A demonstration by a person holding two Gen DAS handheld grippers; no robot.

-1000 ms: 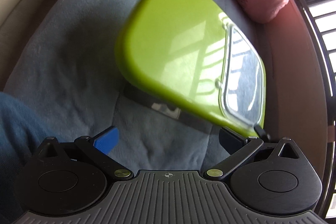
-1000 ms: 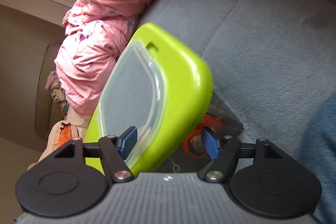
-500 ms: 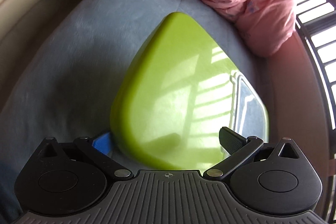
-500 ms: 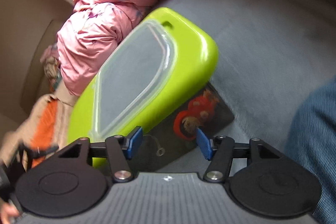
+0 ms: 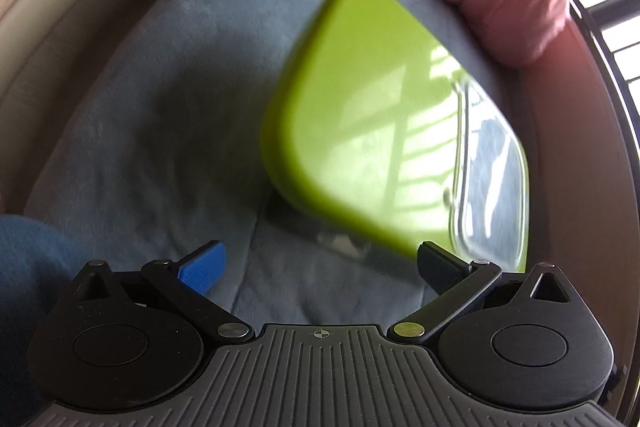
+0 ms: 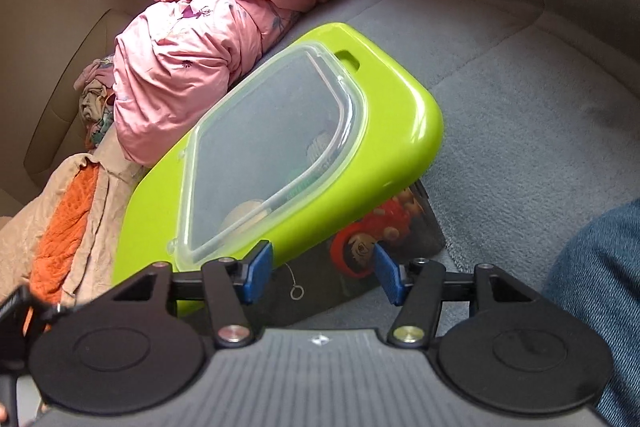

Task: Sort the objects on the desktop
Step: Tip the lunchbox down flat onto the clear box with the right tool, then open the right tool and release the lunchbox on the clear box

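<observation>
A: What does your right view give you that the left doesn't?

B: The clear lid (image 6: 276,147) face-on, small items dim beneath it, and a dark card with a red cartoon figure (image 6: 372,239) under the box's edge.

A: And the lime-green box (image 5: 360,147)?

B: Glossy, rounded, tilted on the grey-blue cushion (image 5: 160,107) beside pink bedding (image 6: 240,7).

A: Your claws?

B: Your left claw (image 5: 320,267) is spread wide, released. Your right claw (image 6: 320,267) has just been closing, grasping nothing; box corner and card lie beyond its pads.

The green box (image 5: 372,131) is blurred in the left view; it half hides a dark picture card (image 6: 384,247), and its lid (image 6: 272,163) clouds the contents
</observation>
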